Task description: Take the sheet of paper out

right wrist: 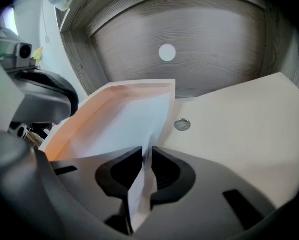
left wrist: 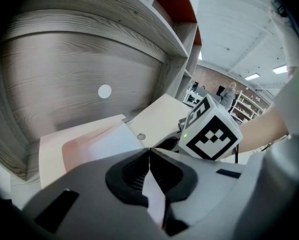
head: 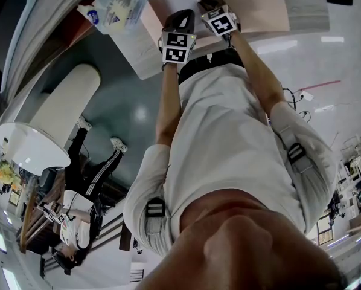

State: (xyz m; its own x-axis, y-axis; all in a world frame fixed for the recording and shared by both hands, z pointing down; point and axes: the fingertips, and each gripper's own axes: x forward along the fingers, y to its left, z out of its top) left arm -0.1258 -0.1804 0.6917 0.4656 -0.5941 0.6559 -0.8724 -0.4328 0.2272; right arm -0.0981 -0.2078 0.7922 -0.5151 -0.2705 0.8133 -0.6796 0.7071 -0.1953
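The right gripper is holding the sheet of paper: its fingers are standing almost together, with the white sheet running on edge between the dark pads and out below them. The sheet is sitting partly inside the peach pocket of a folder. Its lower corner is being drawn up into the grip while the rest is lying flat in the pocket. The folder's cream flap is lying open beside the pocket, with a round snap button showing near the fold. The left gripper is working just beside the right one, whose marker cube is filling the near right of the left gripper view. The left fingers are pressing together at the tips on a thin pale strip. Whether that strip belongs to the folder or to the sheet cannot be told. In the right gripper view the left gripper is standing at the far edge of the peach pocket. Behind the folder a grey wood-grain panel bearing a round white disc is closing off the back. In the head view both arms are reaching out to the folder, and a second person is standing well apart on the floor.
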